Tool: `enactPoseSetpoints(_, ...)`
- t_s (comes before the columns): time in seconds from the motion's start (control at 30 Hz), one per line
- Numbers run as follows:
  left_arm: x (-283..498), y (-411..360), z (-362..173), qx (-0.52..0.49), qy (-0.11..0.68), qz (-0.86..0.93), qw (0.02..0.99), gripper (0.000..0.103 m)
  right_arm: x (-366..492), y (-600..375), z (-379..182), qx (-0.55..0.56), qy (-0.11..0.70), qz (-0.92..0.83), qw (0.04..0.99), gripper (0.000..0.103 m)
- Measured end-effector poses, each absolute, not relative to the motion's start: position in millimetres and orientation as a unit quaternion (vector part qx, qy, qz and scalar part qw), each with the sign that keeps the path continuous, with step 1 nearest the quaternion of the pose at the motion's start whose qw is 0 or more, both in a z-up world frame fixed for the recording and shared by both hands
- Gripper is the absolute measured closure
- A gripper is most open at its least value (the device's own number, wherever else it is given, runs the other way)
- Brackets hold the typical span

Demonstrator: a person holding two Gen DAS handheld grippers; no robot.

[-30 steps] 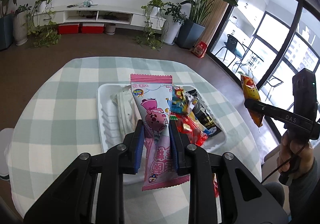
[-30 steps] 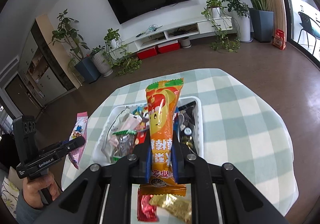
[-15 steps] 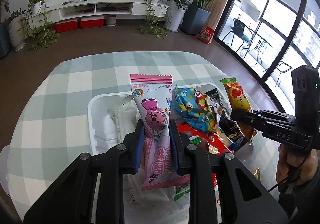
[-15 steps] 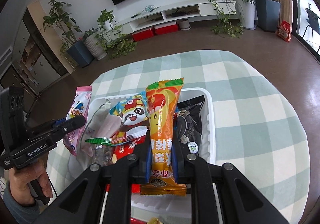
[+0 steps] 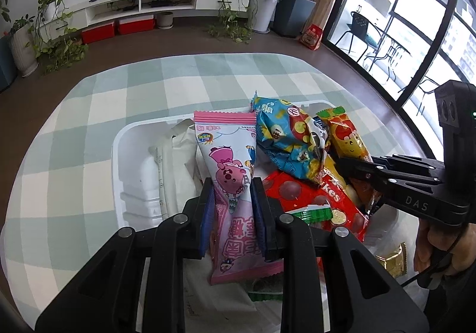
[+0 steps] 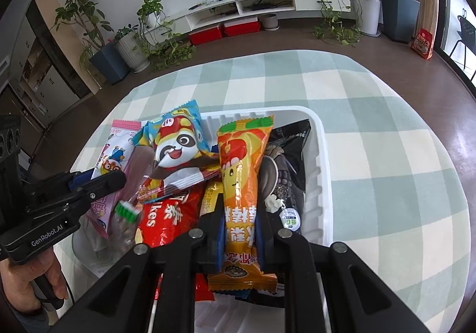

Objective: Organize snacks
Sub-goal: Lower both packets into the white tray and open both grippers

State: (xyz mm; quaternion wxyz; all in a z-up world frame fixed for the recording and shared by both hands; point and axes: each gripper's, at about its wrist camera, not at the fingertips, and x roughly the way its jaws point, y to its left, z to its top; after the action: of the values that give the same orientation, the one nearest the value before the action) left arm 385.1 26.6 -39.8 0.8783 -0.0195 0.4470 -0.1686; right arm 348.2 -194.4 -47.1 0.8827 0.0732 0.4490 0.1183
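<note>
Nearest the left wrist camera, the left gripper (image 5: pixel 232 208) is pinching a long pink plastic snack packet with a cartoon pig print (image 5: pixel 230 166) about its middle, blue pads pressed against both sides, the packet standing over the near left part of the white moulded plastic tray (image 5: pixel 119 154). In the right wrist view the right gripper (image 6: pixel 239 220) likewise clamps a long orange plastic snack packet with a green serrated top (image 6: pixel 241 172) at mid-length, above the right half of the tray, beside a black packet of dark seeds (image 6: pixel 285 166) lying against the tray's right wall. Just beyond both packets the tray is crowded: a red foil bag printed with brown balls (image 5: pixel 312 199) lies flat, and a blue panda-print packet (image 6: pixel 175 148) rests tilted on top of it. Farther out is the green-and-cream checked tablecloth (image 5: pixel 134 89), bare, and then the room's floor. The likely trouble is the pile itself: either packet let go onto the tilted blue one could slide off or nudge it over the tray's rim. The two grippers are also near each other, so moving together risks a knock, and both packets hang loose below the pads and may snag neighbours.
</note>
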Motion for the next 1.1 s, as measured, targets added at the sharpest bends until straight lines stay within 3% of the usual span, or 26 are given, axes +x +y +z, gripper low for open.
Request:
enactPoseSetpoints(0.5, 381, 28, -39, -0.023, 0.443, -0.163, 0.881, 0.075, 348, -194, -45, 0.068, 0.448, 0.12, 0.884, 0.082)
enactPoseSetpoints(0.6, 379, 29, -38, -0.029, 0.44, -0.164, 0.882, 0.059, 348, -195, -45, 0.066, 0.447, 0.119, 0.884, 0.081)
enactPoseSetpoints(0.63, 378, 29, -37, -0.031, 0.439, -0.165, 0.883, 0.055, 347, -195, -45, 0.066, 0.446, 0.119, 0.885, 0.08)
enactPoseSetpoints(0.93, 366, 27, -27, -0.029, 0.425, -0.166, 0.889, 0.043, 337, -195, -36, 0.064, 0.429, 0.122, 0.893, 0.065)
enactPoseSetpoints(1.1, 355, 31, -18, -0.038, 0.413, -0.161, 0.896, 0.027, 328, -203, -28, 0.08, 0.417, 0.117, 0.898, 0.042)
